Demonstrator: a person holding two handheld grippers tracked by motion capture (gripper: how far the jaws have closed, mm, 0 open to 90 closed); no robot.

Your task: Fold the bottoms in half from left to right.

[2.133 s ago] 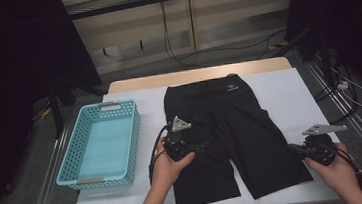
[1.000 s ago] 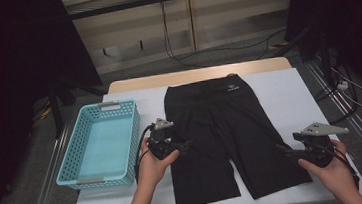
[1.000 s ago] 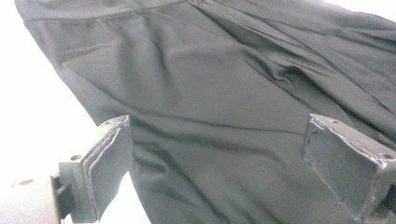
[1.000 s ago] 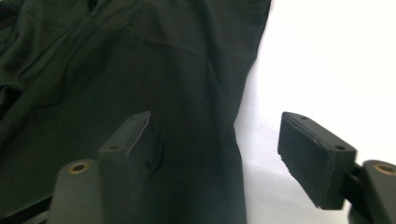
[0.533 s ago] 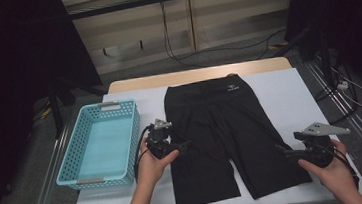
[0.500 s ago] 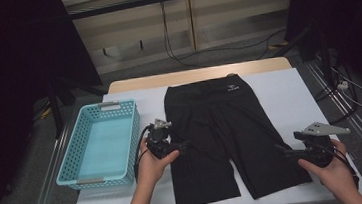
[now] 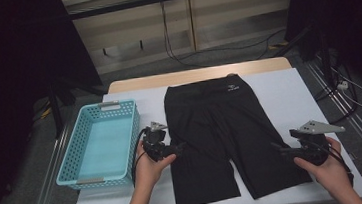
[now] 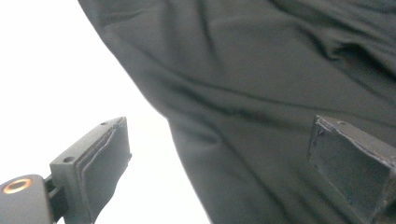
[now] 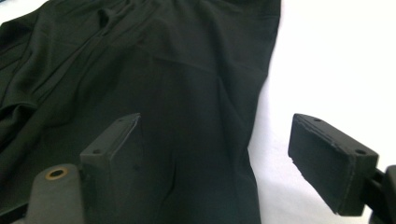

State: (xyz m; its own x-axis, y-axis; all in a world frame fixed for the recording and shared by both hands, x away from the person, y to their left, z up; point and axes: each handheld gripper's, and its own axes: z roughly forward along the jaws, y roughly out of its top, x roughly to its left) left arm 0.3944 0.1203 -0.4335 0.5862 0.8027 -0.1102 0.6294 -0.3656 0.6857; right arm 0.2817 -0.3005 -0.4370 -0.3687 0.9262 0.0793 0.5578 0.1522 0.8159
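A white-topped table (image 7: 288,91) fills the middle of the high view, and a pair of black shorts (image 7: 222,138) lies flat across its centre, waistband toward the top of the frame and both legs running to the lower edge. A turquoise basket (image 7: 74,162) sits at centre left, just beside the shorts and apart from them. At the left hem the left gripper (image 7: 176,147) hovers with its jaws spread wide; in the left gripper view one jaw stands over bare table and the other over the cloth's edge (image 8: 261,116), pinching nothing. At lower right the right gripper (image 7: 283,150) meets the outer seam of the other leg; its jaws have just been opening and now straddle the fabric's border (image 9: 187,93) without pressing it. Judged from this, the work stands at the approach for a fold or lift, with neither side yet grasped. The next move would call for each set of jaws to drop onto its edge, slide one pad under the cloth and close on a single layer before any lift
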